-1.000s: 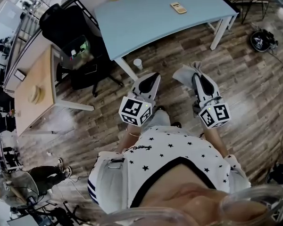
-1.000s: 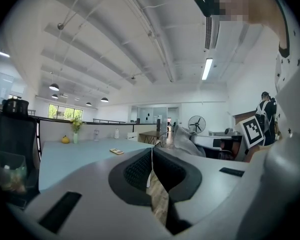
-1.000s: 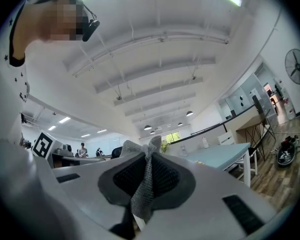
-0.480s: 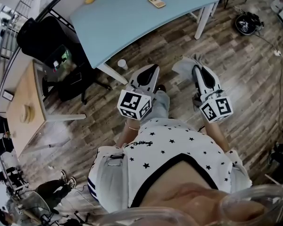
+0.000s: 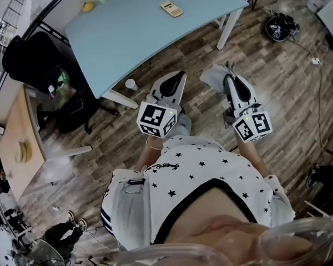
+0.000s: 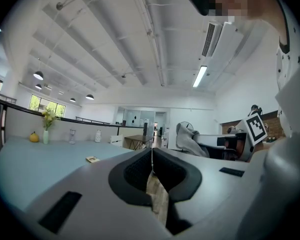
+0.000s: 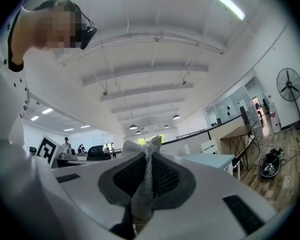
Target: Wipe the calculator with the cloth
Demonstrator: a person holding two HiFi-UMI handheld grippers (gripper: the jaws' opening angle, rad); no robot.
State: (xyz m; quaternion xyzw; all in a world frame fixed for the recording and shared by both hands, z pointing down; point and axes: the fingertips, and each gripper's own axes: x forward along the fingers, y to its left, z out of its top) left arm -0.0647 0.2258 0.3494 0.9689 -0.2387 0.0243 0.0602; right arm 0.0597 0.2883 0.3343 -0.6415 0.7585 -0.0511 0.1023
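The small beige calculator [image 5: 171, 8] lies far off on the light blue table [image 5: 127, 37], well ahead of both grippers; in the left gripper view the calculator [image 6: 92, 159] is a tiny shape on the tabletop. My left gripper [image 5: 176, 81] is held over the wood floor, jaws shut with nothing between them [image 6: 151, 166]. My right gripper [image 5: 228, 76] is shut on a grey cloth [image 5: 212, 76], which sticks out past the jaw tips. In the right gripper view the cloth [image 7: 144, 184] hangs pinched between the pads.
A black office chair [image 5: 41, 65] stands left of the table. A white cup [image 5: 131, 84] sits on the floor by a table leg. A wooden desk [image 5: 16, 148] is at far left, and a black round device with cables [image 5: 280, 26] at far right.
The table, calculator and cup have slid leftward in the head view as the person moves. Both grippers keep the same pose, the right one still on the cloth.
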